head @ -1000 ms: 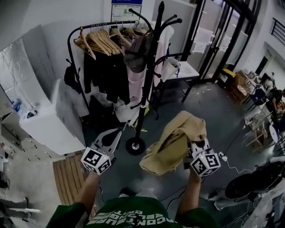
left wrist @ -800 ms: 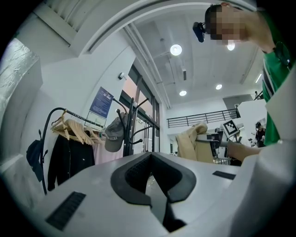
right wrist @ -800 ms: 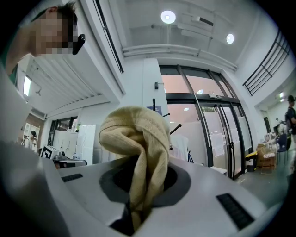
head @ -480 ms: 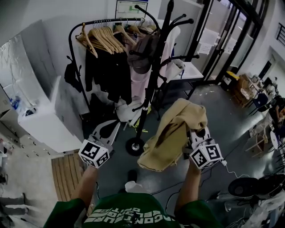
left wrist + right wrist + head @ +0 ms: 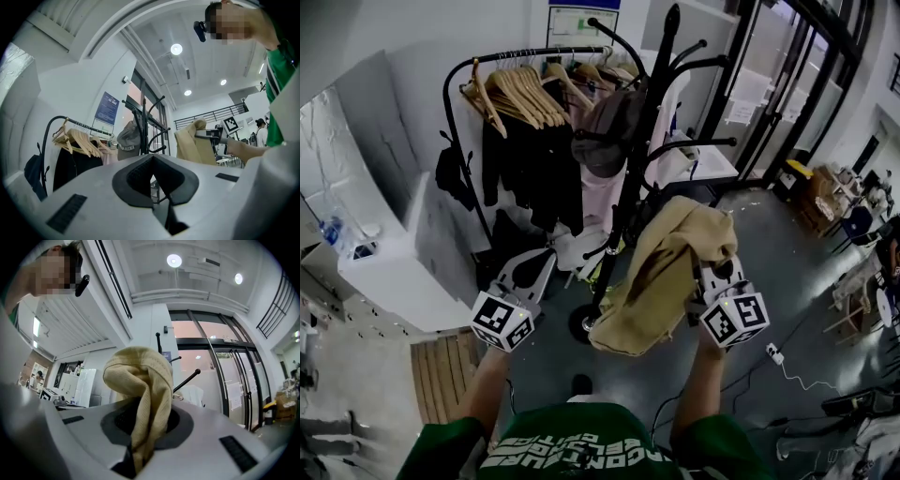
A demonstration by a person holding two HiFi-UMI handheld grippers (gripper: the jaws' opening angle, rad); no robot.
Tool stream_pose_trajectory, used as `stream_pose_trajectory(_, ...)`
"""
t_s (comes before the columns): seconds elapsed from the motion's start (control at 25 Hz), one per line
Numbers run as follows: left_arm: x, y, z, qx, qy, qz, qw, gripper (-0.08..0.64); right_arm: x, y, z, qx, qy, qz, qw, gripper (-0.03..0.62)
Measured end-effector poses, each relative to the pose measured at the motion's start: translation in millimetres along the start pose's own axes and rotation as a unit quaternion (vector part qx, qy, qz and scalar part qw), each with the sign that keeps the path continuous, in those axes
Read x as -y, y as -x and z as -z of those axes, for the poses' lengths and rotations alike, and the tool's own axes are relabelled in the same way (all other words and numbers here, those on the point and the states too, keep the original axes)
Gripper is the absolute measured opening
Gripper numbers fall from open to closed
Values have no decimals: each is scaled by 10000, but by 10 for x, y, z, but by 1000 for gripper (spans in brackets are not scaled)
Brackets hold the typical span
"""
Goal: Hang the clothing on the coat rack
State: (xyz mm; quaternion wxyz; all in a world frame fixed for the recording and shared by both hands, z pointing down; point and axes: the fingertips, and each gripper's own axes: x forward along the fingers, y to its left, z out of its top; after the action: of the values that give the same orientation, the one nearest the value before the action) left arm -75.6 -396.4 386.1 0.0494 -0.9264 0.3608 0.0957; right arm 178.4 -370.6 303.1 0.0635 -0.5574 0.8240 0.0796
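The tan sweater (image 5: 661, 281) hangs bunched from the right tool (image 5: 140, 437), whose jaws pinch a fold of it. It is held up on the near side of the black coat rack (image 5: 639, 178). A grey cap (image 5: 605, 127) hangs on that rack. The left tool (image 5: 152, 180), lower left, has its jaws together on nothing. Far left, a clothes rail (image 5: 459, 70) carries wooden hangers (image 5: 520, 89).

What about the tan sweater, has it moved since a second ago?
Yes, it moved: the tan sweater, in the right gripper, is higher and closer to the coat rack pole, its hem now overlapping the rack's base.
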Motion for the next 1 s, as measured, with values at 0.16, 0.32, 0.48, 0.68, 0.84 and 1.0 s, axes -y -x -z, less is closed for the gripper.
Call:
stream_pose_trajectory(0.16, -151, -133, 26, 12, -3, -66, 10000, 5, 97, -274, 56, -37, 43, -27, 10000, 52)
stream_pose_trajectory(0.32, -275, -245, 100, -24, 29, -138, 9999, 5, 191, -508, 173, -153, 65, -21, 9999, 52)
stream_pose_trajectory(0.48, -384, -349, 169, -45, 44, -171, 9998, 3, 265, -706, 289, -234, 92, -20, 9997, 52)
stream_pose_trajectory(0.68, -490, -465, 227, -55, 65, -209, 9997, 5, 320, -906, 417, -333, 107, -73, 9994, 52)
stream_pose_trajectory(0.84, -544, -550, 264, -60, 68, -231, 9997, 5, 352, -1021, 520, -421, 80, -141, 9990, 52)
stream_pose_trajectory(1.0, -602, -598, 310, -75, 92, -273, 9996, 5, 387, -1134, 606, -477, 56, -185, 9987, 52)
